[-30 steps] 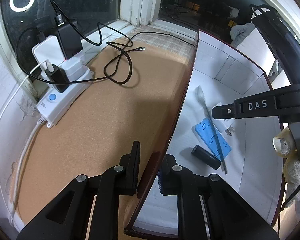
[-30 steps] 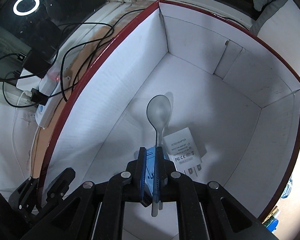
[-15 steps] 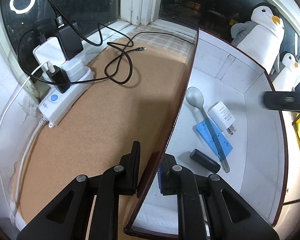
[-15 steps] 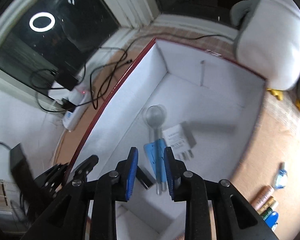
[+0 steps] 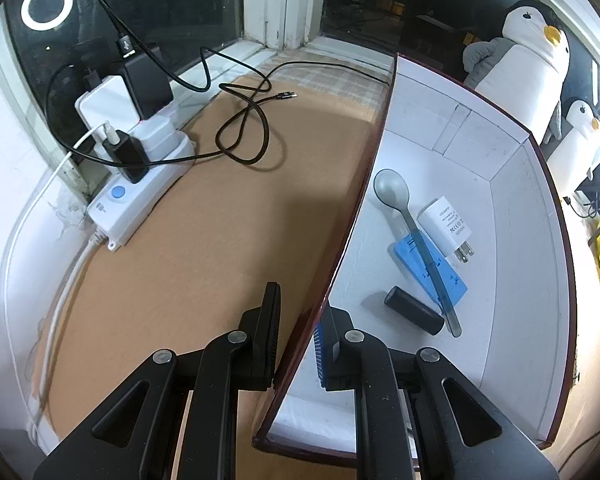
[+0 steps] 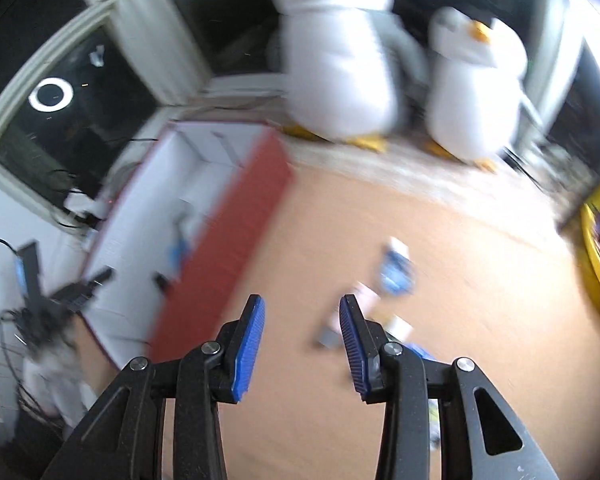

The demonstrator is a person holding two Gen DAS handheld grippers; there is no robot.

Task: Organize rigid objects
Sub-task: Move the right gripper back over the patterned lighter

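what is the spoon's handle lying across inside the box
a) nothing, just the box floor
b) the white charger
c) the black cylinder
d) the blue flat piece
d: in the left wrist view the spoon has its handle running over the blue flat piece, with the white charger beside it and the black cylinder next to its tip.

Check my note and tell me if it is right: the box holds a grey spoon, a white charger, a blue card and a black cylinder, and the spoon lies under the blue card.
One detail is wrong. In the left wrist view the spoon lies on top of the blue card, its handle crossing over it, not under it. The rest stands: the white charger and the black cylinder are also in the box.
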